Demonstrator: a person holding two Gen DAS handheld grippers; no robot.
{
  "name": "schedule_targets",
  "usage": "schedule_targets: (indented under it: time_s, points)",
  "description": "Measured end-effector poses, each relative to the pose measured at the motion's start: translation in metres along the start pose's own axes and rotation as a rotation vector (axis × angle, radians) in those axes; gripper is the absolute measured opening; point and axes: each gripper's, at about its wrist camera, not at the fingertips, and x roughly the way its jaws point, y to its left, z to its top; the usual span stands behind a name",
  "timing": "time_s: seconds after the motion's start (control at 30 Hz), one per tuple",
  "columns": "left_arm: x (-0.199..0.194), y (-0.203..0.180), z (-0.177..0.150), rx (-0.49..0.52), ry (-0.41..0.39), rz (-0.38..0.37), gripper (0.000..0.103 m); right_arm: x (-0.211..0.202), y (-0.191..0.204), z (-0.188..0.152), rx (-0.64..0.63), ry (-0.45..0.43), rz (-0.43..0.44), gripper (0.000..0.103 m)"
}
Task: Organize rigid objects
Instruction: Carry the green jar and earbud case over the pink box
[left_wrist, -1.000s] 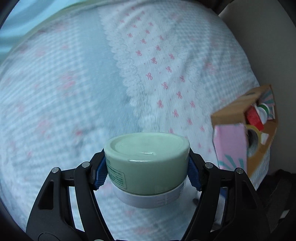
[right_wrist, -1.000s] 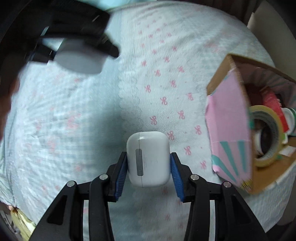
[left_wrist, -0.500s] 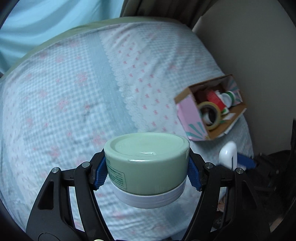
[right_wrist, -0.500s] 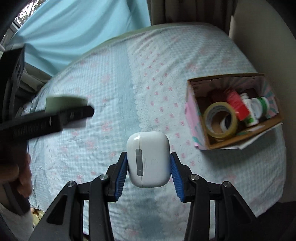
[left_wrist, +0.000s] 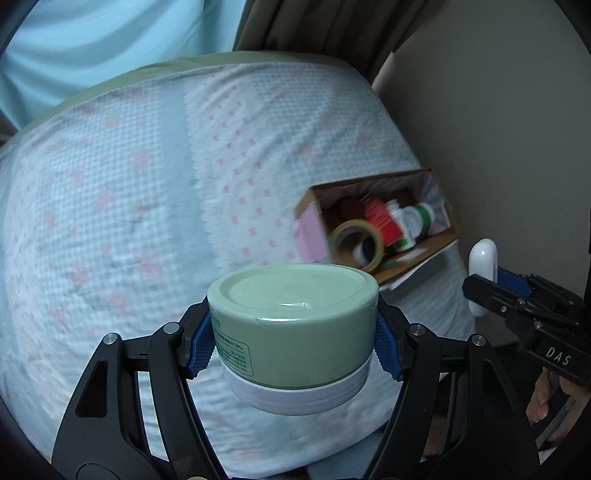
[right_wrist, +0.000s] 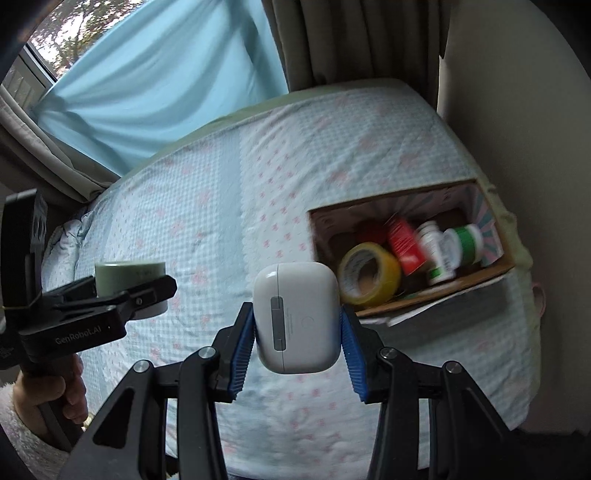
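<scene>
Bed (left_wrist: 110, 221) under a checked cover, cardboard box (right_wrist: 436, 306) near its far corner holding tape roll (right_wrist: 369, 273) and bottles, left gripper (left_wrist: 295, 343) clamped on green jar (left_wrist: 295, 325) above the bed, right gripper (right_wrist: 297, 328) clamped on white earbud case (right_wrist: 295, 317) held above the bed beside the box

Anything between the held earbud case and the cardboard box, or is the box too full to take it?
Nothing visible blocks the way: only bare bedsheet lies between the white earbud case, clamped in the right gripper, and the open-topped cardboard box. Inside it, the yellow tape roll fills the near corner; free space looks tight.
</scene>
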Motion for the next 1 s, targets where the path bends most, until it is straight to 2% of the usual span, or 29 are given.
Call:
schedule_targets:
  time_s: [0.3, 0.57, 0.83, 1.0]
  points:
    - [0.058, -0.081, 0.02, -0.068, 0.036, 0.015, 0.068, 0.012, -0.101, 0.047, -0.072, 0.034, -0.018, 0.041]
    - [0.127, -0.126, 0.043, -0.064, 0.108, 0.008, 0.068, 0.061, -0.169, 0.083, -0.083, 0.107, -0.034, 0.041]
    - [0.193, -0.172, 0.063, 0.017, 0.204, 0.009, 0.068, 0.128, -0.217, 0.109, -0.08, 0.195, -0.031, 0.041]
    - [0.235, -0.2, 0.058, 0.103, 0.27, 0.031, 0.068, 0.177, -0.236, 0.118, -0.092, 0.258, -0.024, 0.041]
